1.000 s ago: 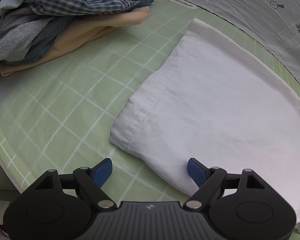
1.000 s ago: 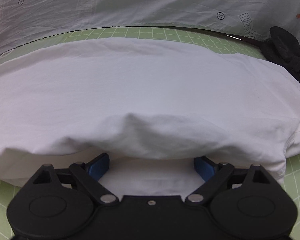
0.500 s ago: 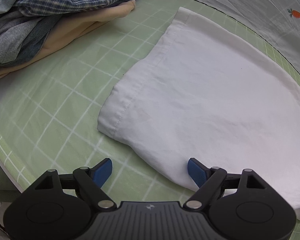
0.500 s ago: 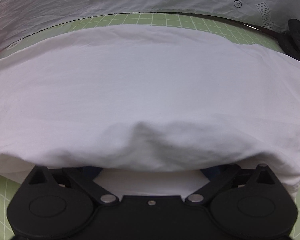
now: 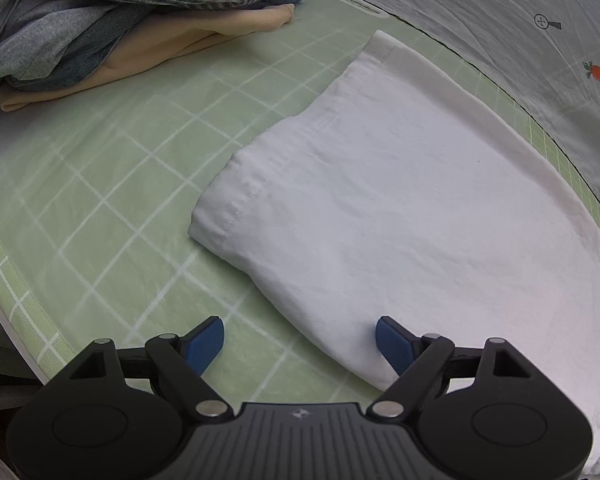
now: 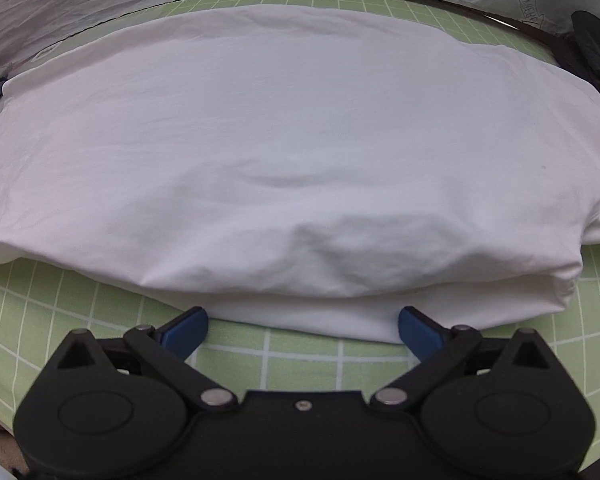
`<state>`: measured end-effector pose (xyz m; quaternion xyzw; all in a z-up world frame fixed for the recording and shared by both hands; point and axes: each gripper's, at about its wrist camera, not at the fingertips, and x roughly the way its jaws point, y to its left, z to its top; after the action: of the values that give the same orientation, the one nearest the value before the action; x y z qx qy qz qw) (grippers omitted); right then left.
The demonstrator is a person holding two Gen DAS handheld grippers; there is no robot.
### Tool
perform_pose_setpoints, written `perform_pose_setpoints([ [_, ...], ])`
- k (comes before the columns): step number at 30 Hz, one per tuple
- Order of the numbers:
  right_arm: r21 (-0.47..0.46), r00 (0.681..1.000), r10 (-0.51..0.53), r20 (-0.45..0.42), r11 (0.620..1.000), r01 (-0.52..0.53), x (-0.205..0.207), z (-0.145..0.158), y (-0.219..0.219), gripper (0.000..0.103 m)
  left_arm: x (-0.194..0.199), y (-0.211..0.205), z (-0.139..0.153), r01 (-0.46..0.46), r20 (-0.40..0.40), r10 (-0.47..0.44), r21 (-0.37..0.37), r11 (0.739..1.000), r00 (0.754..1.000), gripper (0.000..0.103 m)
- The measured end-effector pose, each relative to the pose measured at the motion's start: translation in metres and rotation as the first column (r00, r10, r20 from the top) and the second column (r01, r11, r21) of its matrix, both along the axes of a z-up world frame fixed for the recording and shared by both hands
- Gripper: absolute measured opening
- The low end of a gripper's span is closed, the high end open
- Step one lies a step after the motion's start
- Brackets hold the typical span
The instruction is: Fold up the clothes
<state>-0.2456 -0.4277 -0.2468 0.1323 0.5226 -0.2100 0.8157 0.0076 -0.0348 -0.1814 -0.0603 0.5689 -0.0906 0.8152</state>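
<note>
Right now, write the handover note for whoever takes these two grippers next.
Left gripper: open, empty, over the mat beside the near edge of the white garment.
Right gripper: jaws have just been opening, nothing pinched, at the garment's folded front edge.
Garment lies folded over in layers on the green grid mat.
Pile of clothes waits at the mat's far left.
Left to do: likely another fold, then the pile.
</note>
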Motion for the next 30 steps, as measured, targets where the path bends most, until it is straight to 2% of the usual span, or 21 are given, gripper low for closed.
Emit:
perform_pose_setpoints([
  [3, -0.001, 1.000, -0.001, 0.000, 1.000, 0.001, 0.001, 0.000, 0.001, 0.103, 0.005, 0.007, 0.001, -0.046, 0.031, 0.047, -0.025, 0.999, 0.998, 0.082],
  [4, -0.001, 1.000, -0.003, 0.001, 1.000, 0.003, 0.000, 0.000, 0.001, 0.103, 0.006, 0.008, 0.002, -0.049, 0.042, 0.051, -0.029, 0.998, 0.998, 0.078],
  [6, 0.000, 1.000, -0.009, 0.001, 1.000, 0.009, 0.000, 0.000, 0.000, 0.103, 0.010, 0.009, 0.004, -0.050, 0.053, 0.052, -0.039, 0.998, 0.997, 0.061],
  [8, 0.001, 1.000, -0.016, -0.001, 1.000, 0.016, 0.001, 0.000, 0.000, 0.103, 0.014, 0.010, 0.005, -0.045, 0.053, 0.048, -0.050, 0.998, 0.997, 0.019],
  [9, 0.002, 1.000, -0.021, -0.003, 1.000, 0.021, 0.002, 0.000, 0.001, 0.103, 0.014, 0.009, 0.008, -0.036, 0.057, 0.039, -0.051, 0.998, 0.998, 0.012],
  [12, 0.002, 0.999, -0.040, -0.016, 0.999, 0.040, 0.004, 0.001, 0.002, 0.103, 0.014, 0.003, 0.020, 0.008, 0.086, -0.006, -0.021, 1.000, 0.996, 0.005],
  [14, -0.007, 0.998, -0.059, -0.013, 0.998, 0.059, 0.005, 0.004, 0.002, 0.100, 0.014, -0.001, 0.031, 0.041, 0.112, -0.040, -0.006, 0.999, 0.993, 0.004],
  [17, -0.015, 0.994, -0.105, 0.024, 0.994, 0.106, 0.004, 0.013, -0.001, 0.098, 0.017, -0.006, 0.052, 0.079, 0.159, -0.075, -0.025, 0.997, 0.984, 0.004],
  [22, 0.039, 0.976, -0.200, 0.091, 0.980, 0.197, 0.006, 0.024, -0.020, 0.098, 0.038, -0.026, 0.086, 0.138, 0.220, -0.114, -0.097, 0.986, 0.969, 0.004],
  [26, 0.037, 0.968, -0.233, 0.093, 0.972, 0.230, 0.016, 0.023, -0.039, 0.098, 0.060, -0.043, 0.106, 0.168, 0.246, -0.119, -0.188, 0.968, 0.962, 0.003],
  [30, 0.034, 0.951, -0.274, 0.140, 0.962, 0.272, 0.025, 0.029, -0.043, 0.098, 0.085, -0.062, 0.118, 0.217, 0.325, -0.133, -0.237, 0.947, 0.936, 0.003],
])
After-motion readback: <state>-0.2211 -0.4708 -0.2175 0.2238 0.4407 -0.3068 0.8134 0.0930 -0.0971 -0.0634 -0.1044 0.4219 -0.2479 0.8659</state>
